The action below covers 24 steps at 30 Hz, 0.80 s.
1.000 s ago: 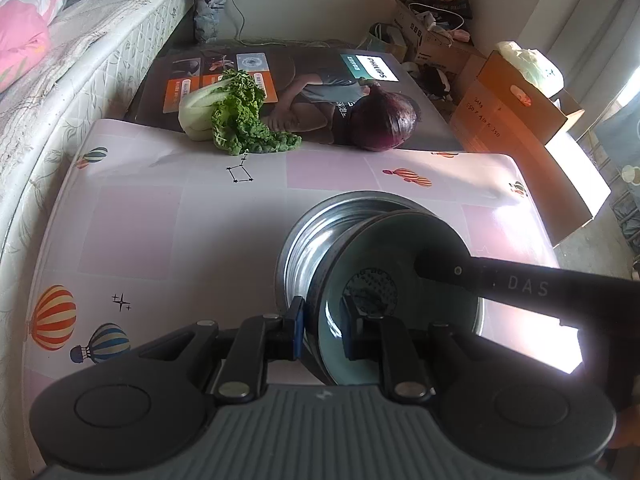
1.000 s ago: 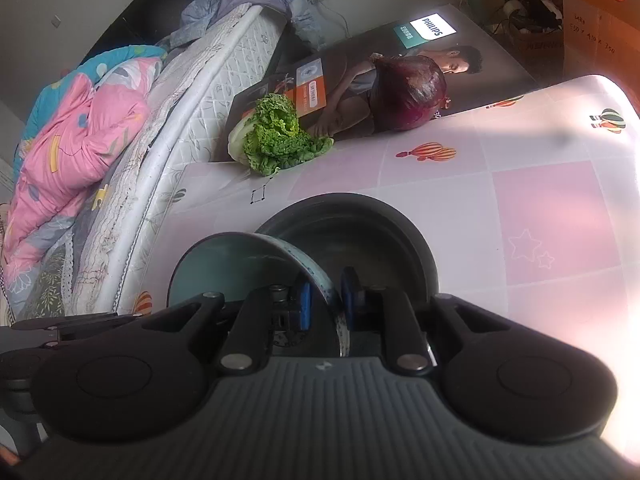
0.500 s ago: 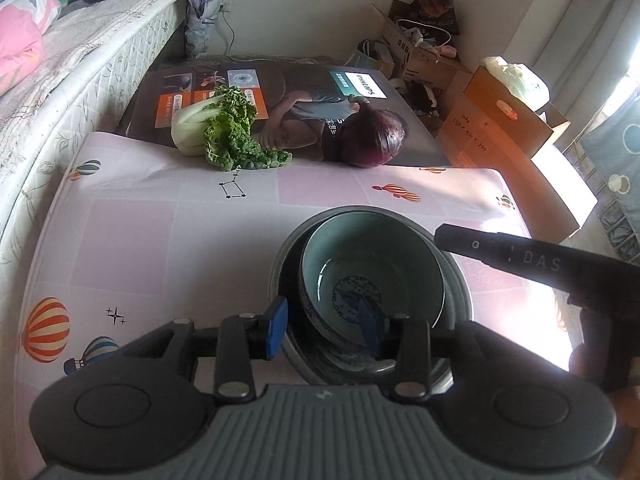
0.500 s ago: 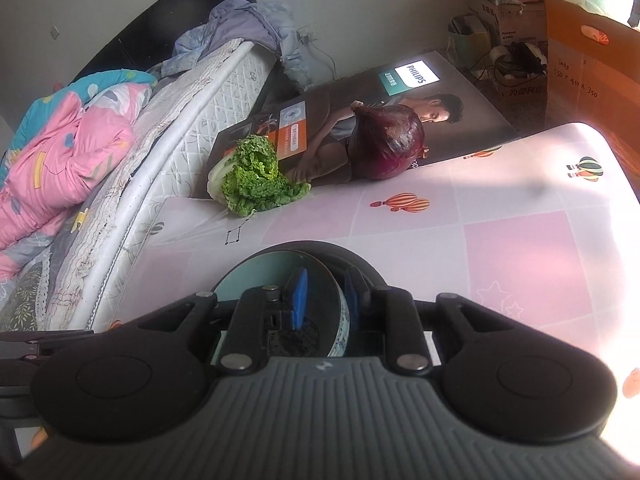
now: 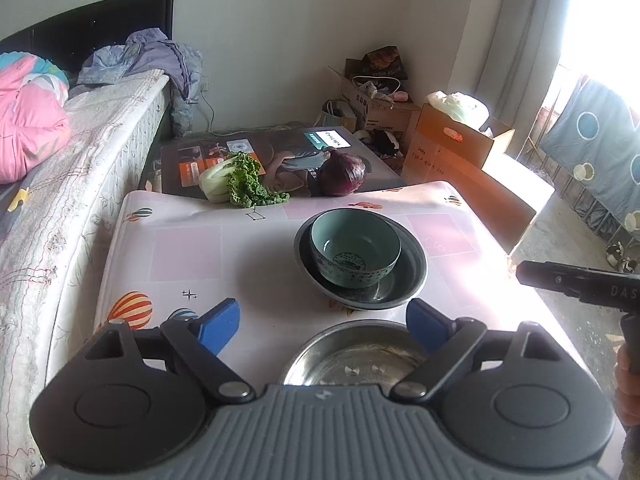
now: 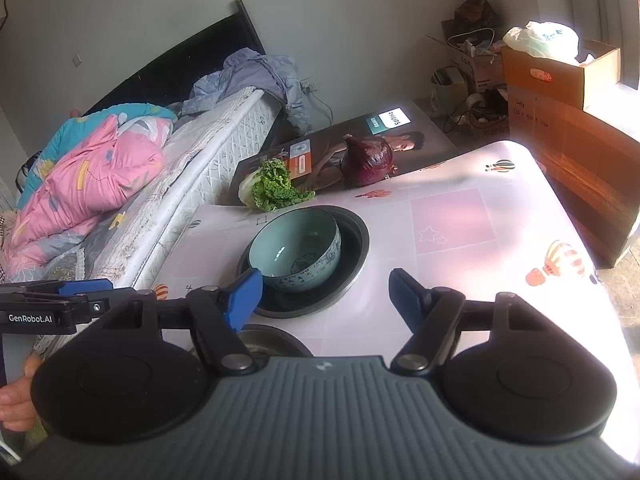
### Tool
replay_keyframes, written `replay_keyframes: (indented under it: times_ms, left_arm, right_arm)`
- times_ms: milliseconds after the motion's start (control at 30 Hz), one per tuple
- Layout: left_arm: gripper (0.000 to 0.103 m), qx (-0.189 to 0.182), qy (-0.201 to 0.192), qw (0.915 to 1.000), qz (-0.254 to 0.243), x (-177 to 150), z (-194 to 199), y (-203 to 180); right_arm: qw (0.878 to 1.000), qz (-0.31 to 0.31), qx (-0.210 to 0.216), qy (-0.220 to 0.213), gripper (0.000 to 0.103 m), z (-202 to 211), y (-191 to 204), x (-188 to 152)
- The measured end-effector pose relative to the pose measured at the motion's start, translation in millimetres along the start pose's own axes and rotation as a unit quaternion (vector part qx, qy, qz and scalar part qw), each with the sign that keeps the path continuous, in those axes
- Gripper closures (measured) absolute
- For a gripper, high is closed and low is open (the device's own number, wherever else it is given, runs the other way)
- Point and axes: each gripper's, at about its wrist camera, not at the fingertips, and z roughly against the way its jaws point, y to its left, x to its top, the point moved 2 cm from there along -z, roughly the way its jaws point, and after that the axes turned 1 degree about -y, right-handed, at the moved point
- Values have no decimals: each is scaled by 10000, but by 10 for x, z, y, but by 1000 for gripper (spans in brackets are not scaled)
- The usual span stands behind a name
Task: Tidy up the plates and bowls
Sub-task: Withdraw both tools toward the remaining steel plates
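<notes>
The teal bowl [image 5: 354,249] now sits nested upright inside the dark metal basin [image 5: 404,284] near the middle of the worktop [image 5: 184,252], toward its far edge. A second ago both tools were closed on the bowl's rim as they lowered it in; now the left tool [image 5: 322,322] and the right tool [image 6: 325,294] have let go and pulled back toward the near edge, each with its blue fingers spread wide and holding nothing. That pairing looks finished. A second steel bowl [image 5: 356,354] lies at the near edge, directly below the left tool, and it is probably the next piece to stack. A leafy cabbage [image 5: 240,182] and a red onion [image 5: 344,178] rest at the far edge, well apart from the dishes and out of the way
</notes>
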Motion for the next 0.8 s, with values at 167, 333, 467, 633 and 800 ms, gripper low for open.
replay_keyframes:
  times_ms: [167, 333, 467, 633, 800]
  left_arm:
    - [3, 263, -292, 9991, -142, -522, 614, 138]
    - [3, 554, -188, 9982, 152, -1040, 960, 432]
    - [3, 684, -97, 9947, 757, -1476, 1165, 747]
    - [3, 713, 44, 9905, 1174, -1865, 1286, 1060]
    - [0, 645, -48, 9893, 1306, -2054, 1327, 1223]
  right_arm:
    - [9960, 633, -600, -186, 1, 555, 333, -530]
    - [9857, 1303, -1041, -227, 1, 908, 771, -1014]
    - [9849, 1403, -1005, -149, 1, 998, 1073, -1299]
    - [9763, 1621, -1402, -307, 1, 937, 1429, -1595]
    - [9698, 1871, -1495, -460, 1, 875, 1723, -1795]
